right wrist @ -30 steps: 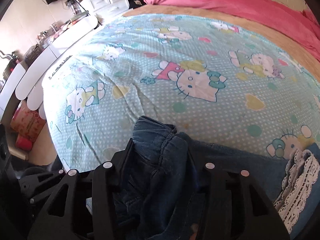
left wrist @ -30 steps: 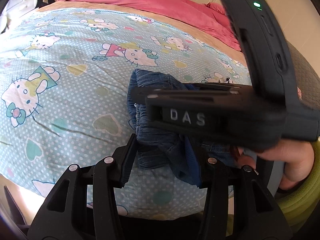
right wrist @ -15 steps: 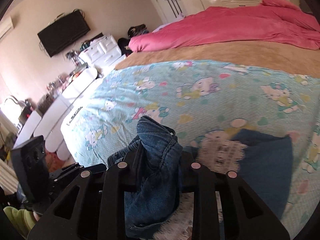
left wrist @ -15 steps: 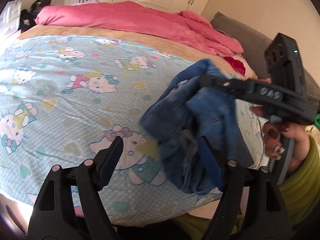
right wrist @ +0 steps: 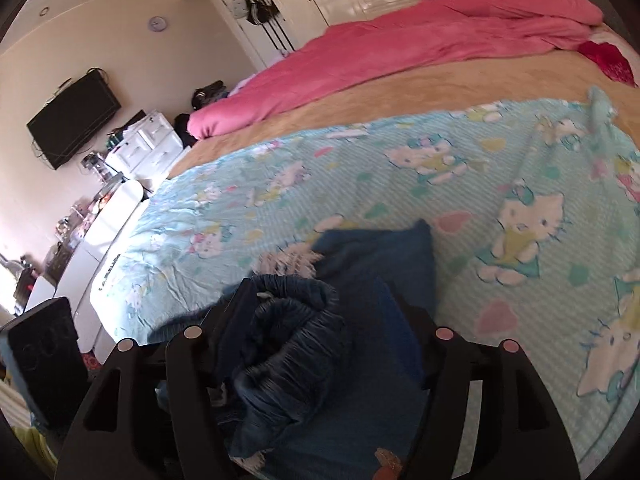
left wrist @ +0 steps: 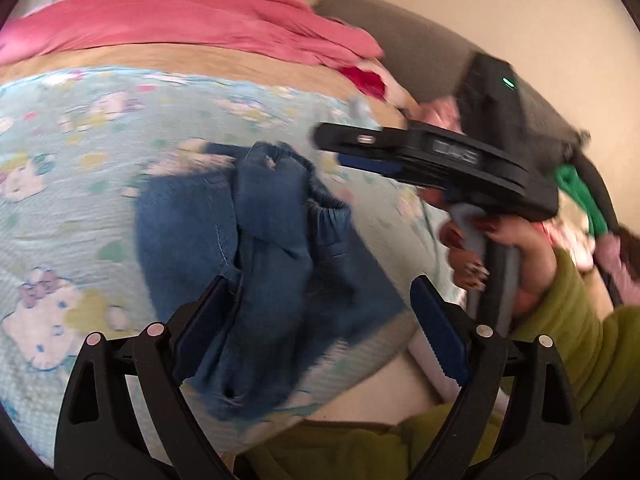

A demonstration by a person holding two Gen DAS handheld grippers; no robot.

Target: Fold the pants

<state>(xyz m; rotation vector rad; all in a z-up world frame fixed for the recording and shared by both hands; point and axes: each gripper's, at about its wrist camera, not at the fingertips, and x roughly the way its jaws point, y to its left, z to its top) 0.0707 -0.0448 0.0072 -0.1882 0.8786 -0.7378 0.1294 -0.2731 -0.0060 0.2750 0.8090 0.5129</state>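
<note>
The dark blue denim pants (left wrist: 272,248) lay bunched on the pale blue cartoon-print bedspread (left wrist: 80,208), long axis running away from the left gripper (left wrist: 320,320) — jaws released, straddling them. The right gripper (right wrist: 320,320) was nearer — jaws spread around the elastic waistband (right wrist: 292,320), grip uncertain.

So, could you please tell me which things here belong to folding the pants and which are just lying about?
Part of the job:
- denim pants
- left gripper
- right gripper
- cartoon-cat sheet, the folding surface

Lying about:
- pink duvet
- wall TV
- white drawers
- green cloth
</note>
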